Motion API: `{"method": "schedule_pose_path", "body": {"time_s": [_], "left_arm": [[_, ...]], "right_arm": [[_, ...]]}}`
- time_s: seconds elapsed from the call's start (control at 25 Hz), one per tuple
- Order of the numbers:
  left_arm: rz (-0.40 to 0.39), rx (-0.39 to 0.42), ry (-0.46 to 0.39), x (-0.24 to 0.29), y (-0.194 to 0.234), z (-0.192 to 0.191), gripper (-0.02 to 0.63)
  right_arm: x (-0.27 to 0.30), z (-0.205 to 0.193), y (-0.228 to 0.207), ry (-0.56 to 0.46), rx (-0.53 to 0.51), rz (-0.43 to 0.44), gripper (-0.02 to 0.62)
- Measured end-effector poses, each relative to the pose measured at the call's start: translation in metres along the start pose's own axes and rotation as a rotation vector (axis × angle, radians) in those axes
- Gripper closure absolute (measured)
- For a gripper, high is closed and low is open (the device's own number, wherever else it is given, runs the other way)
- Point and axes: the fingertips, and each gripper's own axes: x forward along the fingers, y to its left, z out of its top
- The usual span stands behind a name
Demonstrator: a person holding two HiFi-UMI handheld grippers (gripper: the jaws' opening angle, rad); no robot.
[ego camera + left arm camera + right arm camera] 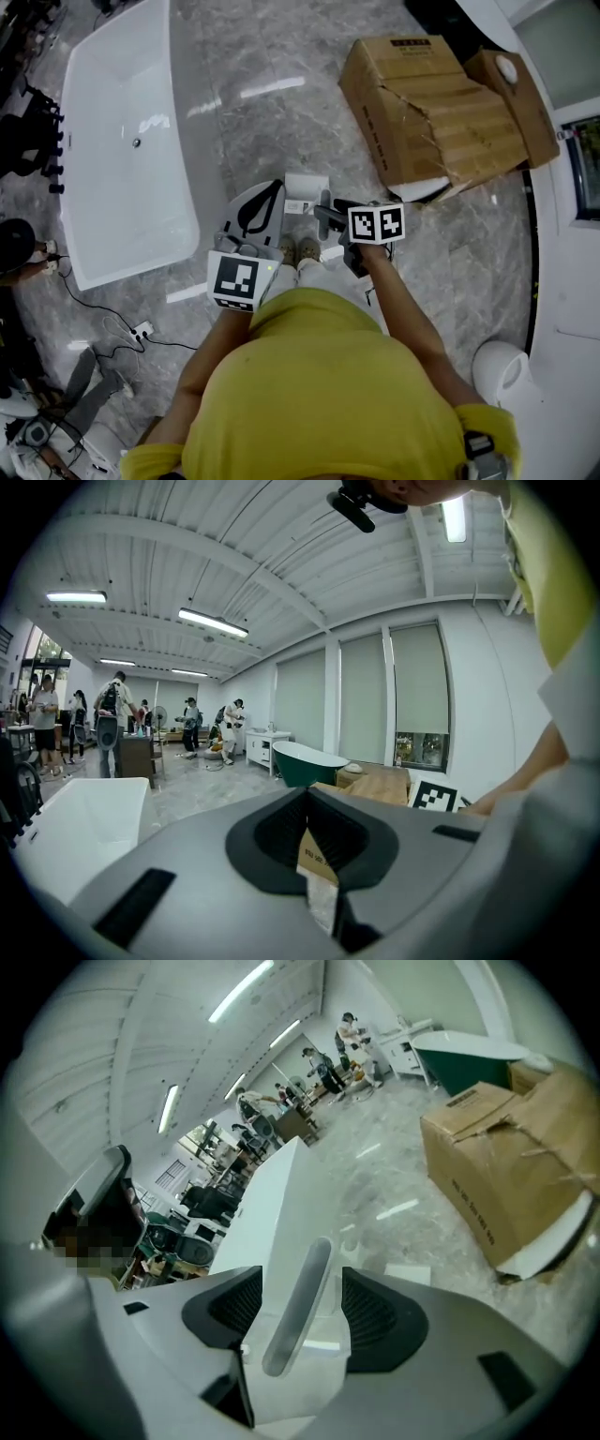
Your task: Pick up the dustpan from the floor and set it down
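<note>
Two grippers. The right gripper (302,1309) has its jaws apart around the handle of the white dustpan (298,1377), near the person's feet (298,251). The left gripper (314,846) is closed, empty. Unclamped, the dustpan could tip or slide aside.

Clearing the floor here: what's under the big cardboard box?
A white curved piece pokes out under the cardboard box. Its rest is covered; what it is stays unclear.

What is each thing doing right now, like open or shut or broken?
Left gripper: shut, empty.
Right gripper: open.
Dustpan: handle between the right jaws, not squeezed.
Cardboard box: torn and crumpled.
Bathtub: empty.
</note>
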Motion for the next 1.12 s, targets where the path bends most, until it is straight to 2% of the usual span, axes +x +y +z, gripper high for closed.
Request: {"method": "schedule_pose_path", "body": {"time_s": [0.12,0.36,0.48,0.6,0.8,1.12], "left_arm": [[-0.018,0.01,-0.016,0.003,-0.004,0.007,0.607],[-0.033,0.074,-0.063,0.011,-0.015,0.03,0.607],[-0.031,0.097,-0.094,0.013,-0.018,0.046,0.607],[-0.021,0.102,-0.133,0.011,-0.018,0.066,0.607],[0.014,0.1,-0.191,0.0,-0.02,0.093,0.607],[0.032,0.098,-0.2,-0.004,-0.015,0.102,0.607]], "right_arm": [[-0.029,0.023,0.007,-0.117,-0.092,-0.085,0.36],[-0.123,0.096,0.045,-0.521,-0.381,-0.318,0.576],[-0.172,0.125,0.071,-0.707,-0.518,-0.415,0.583],[-0.205,0.142,0.096,-0.836,-0.601,-0.467,0.584],[-0.235,0.15,0.122,-0.953,-0.654,-0.478,0.584],[-0.231,0.146,0.126,-0.947,-0.658,-0.466,0.586]]}}
